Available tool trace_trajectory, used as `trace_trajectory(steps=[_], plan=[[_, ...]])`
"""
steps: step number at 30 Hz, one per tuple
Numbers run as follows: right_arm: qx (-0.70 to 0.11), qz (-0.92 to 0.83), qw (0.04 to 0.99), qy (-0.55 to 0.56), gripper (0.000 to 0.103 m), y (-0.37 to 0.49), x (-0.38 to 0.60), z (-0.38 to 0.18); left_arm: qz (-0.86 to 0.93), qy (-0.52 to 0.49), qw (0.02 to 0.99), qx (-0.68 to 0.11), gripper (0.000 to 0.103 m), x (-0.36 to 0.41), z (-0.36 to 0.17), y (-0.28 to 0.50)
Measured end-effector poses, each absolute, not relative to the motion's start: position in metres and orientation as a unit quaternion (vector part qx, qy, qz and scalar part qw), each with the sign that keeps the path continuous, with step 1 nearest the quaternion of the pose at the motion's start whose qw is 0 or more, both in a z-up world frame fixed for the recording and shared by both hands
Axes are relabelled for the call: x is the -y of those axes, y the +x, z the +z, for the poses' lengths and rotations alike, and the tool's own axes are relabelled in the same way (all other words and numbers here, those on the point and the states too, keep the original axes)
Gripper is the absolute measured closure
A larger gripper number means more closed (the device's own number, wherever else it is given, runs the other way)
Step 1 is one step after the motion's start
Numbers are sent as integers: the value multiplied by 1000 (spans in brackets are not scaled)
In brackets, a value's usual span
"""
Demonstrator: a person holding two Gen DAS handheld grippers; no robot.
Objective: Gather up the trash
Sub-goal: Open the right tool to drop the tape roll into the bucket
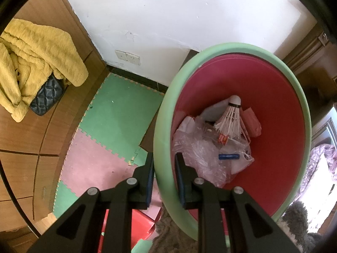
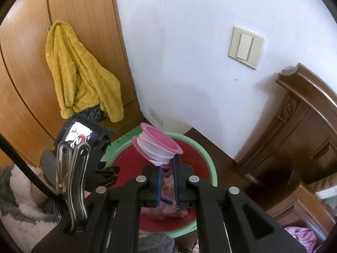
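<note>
The left gripper [image 1: 163, 168] is clamped on the near wall of the green-rimmed trash bin [image 1: 160, 130], one finger outside and one inside against the red liner. Down in the bin lie a shuttlecock [image 1: 230, 120], its cork tip pointing up toward the far wall and its feathers fanning toward the gripper, crumpled clear plastic bags [image 1: 202, 154] and a small blue cylinder [image 1: 229, 157] lying crosswise. The right gripper [image 2: 167, 168] holds a pink spool [image 2: 158, 145] wound with white thread above the bin [image 2: 211, 168], its fingers pinched on the spool's lower flange; the spool's long axis tilts up and to the left, away from the gripper. Only the left wrist view shows the bin's contents clearly and the green and pink foam mats [image 1: 109, 139] left of the bin; only the right wrist view shows the spool, a wall switch [image 2: 246, 46] above the bin, and dark carved furniture [image 2: 299, 130] to its right.
</note>
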State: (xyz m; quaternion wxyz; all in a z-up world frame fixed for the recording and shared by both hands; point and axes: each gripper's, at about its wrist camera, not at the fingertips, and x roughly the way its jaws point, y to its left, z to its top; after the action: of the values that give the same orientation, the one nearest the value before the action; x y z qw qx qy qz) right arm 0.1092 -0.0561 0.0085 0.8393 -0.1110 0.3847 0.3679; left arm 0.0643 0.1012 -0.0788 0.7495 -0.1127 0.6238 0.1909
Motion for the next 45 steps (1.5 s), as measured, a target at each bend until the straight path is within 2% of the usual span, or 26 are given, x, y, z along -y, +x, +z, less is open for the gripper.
trace_trajectory(steps=[15, 45], plan=[[-441, 368, 813, -96, 93, 150, 32, -41, 191, -102, 749, -627, 84, -101, -79, 65], [-463, 367, 801, -101, 91, 163, 29, -56, 190, -112, 743, -632, 84, -104, -85, 67]])
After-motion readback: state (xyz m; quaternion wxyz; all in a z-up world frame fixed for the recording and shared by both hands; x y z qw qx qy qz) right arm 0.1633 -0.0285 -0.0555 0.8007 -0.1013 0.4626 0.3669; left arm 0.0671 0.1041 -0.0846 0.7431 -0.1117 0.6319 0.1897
